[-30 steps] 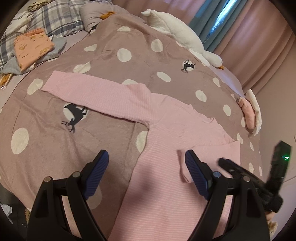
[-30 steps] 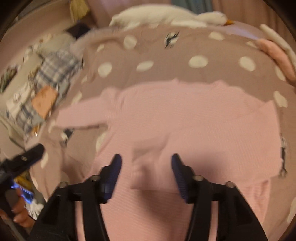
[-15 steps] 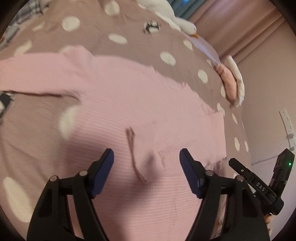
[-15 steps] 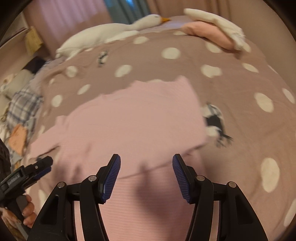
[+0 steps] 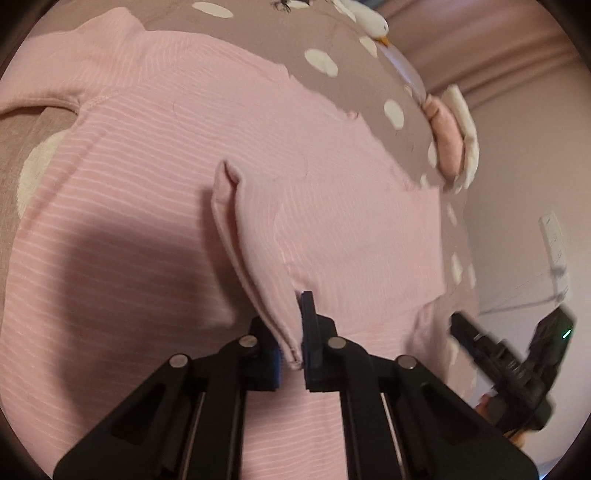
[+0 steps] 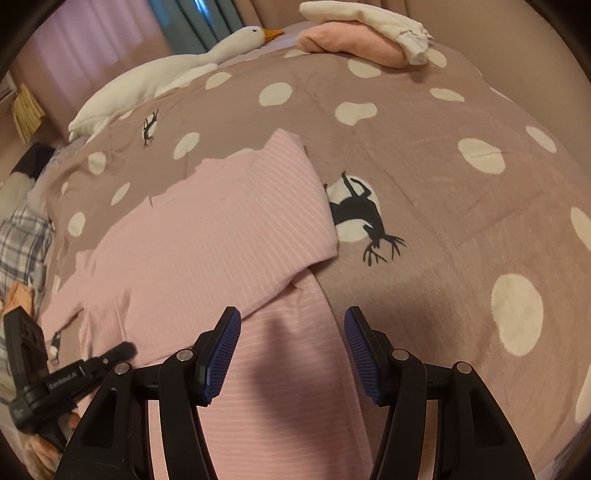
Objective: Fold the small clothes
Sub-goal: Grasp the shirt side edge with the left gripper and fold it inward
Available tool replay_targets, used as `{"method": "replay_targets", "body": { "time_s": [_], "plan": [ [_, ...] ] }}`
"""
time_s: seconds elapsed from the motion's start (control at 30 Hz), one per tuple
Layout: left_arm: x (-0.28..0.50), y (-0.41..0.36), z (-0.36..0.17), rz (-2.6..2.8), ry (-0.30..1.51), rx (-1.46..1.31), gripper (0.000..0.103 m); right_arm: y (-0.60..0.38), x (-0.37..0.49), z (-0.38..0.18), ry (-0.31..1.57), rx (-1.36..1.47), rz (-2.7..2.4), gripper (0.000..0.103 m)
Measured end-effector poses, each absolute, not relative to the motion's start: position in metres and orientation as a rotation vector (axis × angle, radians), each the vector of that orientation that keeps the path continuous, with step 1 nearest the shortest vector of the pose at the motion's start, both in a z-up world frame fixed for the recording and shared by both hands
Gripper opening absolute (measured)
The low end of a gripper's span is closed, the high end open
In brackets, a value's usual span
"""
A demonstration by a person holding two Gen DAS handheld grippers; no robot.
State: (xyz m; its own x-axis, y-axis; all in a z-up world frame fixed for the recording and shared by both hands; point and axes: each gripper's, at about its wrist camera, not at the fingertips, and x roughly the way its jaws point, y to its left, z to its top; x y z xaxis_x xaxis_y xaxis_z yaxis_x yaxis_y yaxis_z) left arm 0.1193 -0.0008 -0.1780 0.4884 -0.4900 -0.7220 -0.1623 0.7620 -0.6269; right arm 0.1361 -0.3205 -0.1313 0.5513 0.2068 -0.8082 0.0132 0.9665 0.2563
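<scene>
A pink striped long-sleeved shirt (image 5: 147, 166) lies flat on the dotted brown bedspread (image 6: 443, 221). One sleeve is folded back across its chest. My left gripper (image 5: 291, 354) has its jaws closing tight on that sleeve's cuff (image 5: 258, 258), and the pads pinch the doubled fabric. In the right wrist view the shirt (image 6: 221, 229) shows its folded shoulder and its lower body. My right gripper (image 6: 291, 354) hovers open over the shirt's lower body near its right edge, with nothing between the pads. Each gripper appears at the edge of the other's view: right gripper (image 5: 498, 365), left gripper (image 6: 74, 369).
A white goose plush (image 6: 166, 77) lies along the far side of the bed. A stack of folded pink and white clothes (image 6: 362, 33) sits at the far right corner. Plaid bedding (image 6: 22, 240) is at the left. A wall socket (image 5: 554, 240) is beside the bed.
The left gripper moved down to the folded sleeve and shut on its cuff. The right gripper swung right along the shirt towards its side edge and stayed open.
</scene>
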Motion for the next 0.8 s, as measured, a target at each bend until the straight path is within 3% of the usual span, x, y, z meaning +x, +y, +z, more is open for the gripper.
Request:
{"method": "replay_targets", "body": {
  "time_s": [0.57,0.67,0.8],
  "plan": [
    [0.141,0.031,-0.057,-0.119,0.862,-0.509,0.005,-0.325,0.147,-0.127,0.967,0.253,0.137,0.058],
    [0.146,0.040,-0.049,-0.096,0.861,-0.484,0.005,-0.322,0.156,-0.128,0.978,0.260,0.161,0.048],
    [0.149,0.049,-0.043,-0.079,0.869,-0.460,0.005,-0.316,0.170,-0.132,1.015,0.285,0.193,0.047]
  ]
}}
